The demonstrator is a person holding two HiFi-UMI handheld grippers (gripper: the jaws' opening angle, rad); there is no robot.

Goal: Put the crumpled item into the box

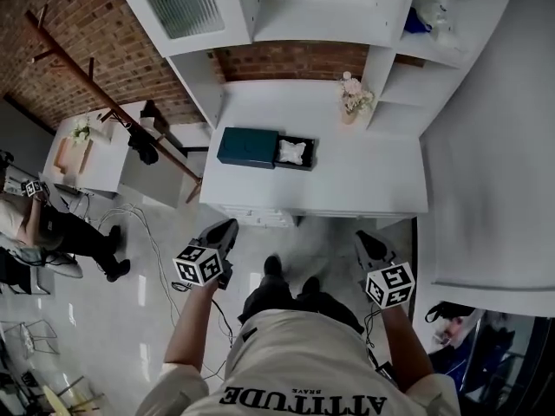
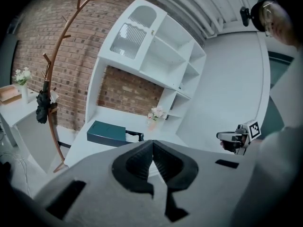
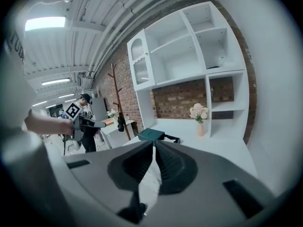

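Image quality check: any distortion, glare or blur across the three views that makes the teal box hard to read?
Head view: evenly lit and sharp, teal box clear, straight edges slightly bowed. Left gripper view: strong fisheye with dark corners, the box small but legible. Right gripper view: same fisheye, ceiling light glares at upper left, the box small and distant.

Head view looks steeply down onto the white worktop. Both gripper views peek over their jaws at it from a bit back; all three catch the teal box.
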